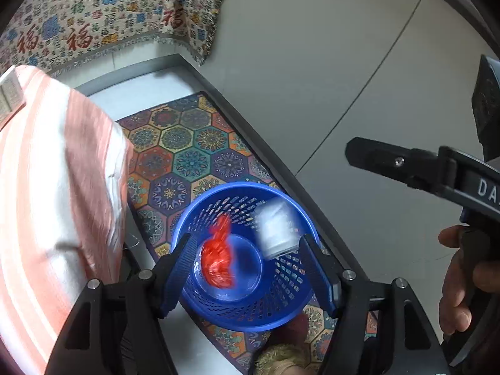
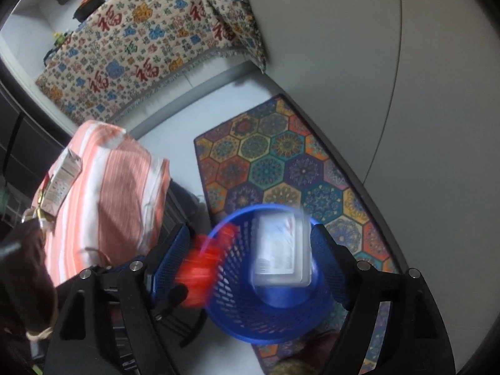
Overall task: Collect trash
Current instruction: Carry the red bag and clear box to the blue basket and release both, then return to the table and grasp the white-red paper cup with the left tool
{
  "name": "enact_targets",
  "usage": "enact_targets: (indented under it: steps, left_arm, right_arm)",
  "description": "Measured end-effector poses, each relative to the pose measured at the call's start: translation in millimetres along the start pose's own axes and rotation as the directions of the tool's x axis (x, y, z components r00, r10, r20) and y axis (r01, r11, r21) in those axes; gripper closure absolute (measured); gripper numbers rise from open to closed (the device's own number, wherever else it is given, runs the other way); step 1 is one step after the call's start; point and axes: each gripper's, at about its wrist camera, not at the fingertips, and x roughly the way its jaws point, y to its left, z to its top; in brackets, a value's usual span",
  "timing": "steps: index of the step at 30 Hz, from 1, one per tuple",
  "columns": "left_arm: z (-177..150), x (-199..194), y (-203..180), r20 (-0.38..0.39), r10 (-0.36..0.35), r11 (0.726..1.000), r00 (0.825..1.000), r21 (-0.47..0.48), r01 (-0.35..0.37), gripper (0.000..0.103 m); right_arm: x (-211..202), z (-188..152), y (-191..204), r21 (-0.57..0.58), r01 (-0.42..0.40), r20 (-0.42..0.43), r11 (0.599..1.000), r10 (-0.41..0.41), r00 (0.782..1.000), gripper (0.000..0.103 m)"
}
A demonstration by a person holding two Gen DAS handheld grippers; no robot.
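A blue perforated basket (image 1: 250, 309) stands on a patterned rug, seen from above in both views (image 2: 237, 322). A blurred red wrapper (image 1: 218, 259) is in mid-air over the basket between my left gripper's (image 1: 247, 268) open blue fingers; in the right wrist view it (image 2: 200, 265) blurs beside the basket's left rim. A blurred clear plastic package (image 1: 275, 228) drops at the basket's mouth, between my right gripper's (image 2: 250, 256) open fingers (image 2: 281, 250). Both grippers hover just above the basket. The right gripper's body also shows at the left wrist view's right edge (image 1: 437, 165).
A patterned hexagon rug (image 2: 281, 162) lies on the grey floor. An orange-and-white striped cloth (image 2: 109, 193) covers a surface at left, with a carton (image 2: 61, 181) on it. A printed cloth (image 2: 140, 40) drapes furniture at the back. A dark floor ledge (image 1: 250, 125) borders the rug.
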Motion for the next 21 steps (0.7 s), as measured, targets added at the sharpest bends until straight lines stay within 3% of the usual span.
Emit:
enact_targets:
  steps: [6,12,14,18,21]
  left_arm:
    - [-17,-59,6,0.134,0.003,1.0,0.991,0.016,-0.005,0.033]
    - [-52,-124,32,0.188,0.048,0.999,0.981,-0.007,-0.048,0.033]
    - [-66,-142,47,0.195,0.082,0.996,0.977,-0.033,-0.077,0.033]
    - [-100,-174,90,0.18,0.221,0.973,0.959,-0.102,-0.206,0.033]
    - [-122,-193,122,0.159,0.299,0.948,0.941,-0.163,-0.274,0.033]
  right_arm:
    - [-17,0,17,-0.056,0.044,0.077,0.997,-0.04,0.996,0.017]
    - [-33,-3,57,-0.147,0.029,0.149,0.989,-0.007,0.989,0.011]
    - [-37,-7,80,-0.198,0.02,0.17,0.98,0.015,0.985,0.01]
    - [-37,-21,132,-0.31,-0.03,0.168,0.95,0.086,0.982,0.01]
    - [-31,-43,183,-0.424,-0.076,0.135,0.903,0.146,0.98,0.01]
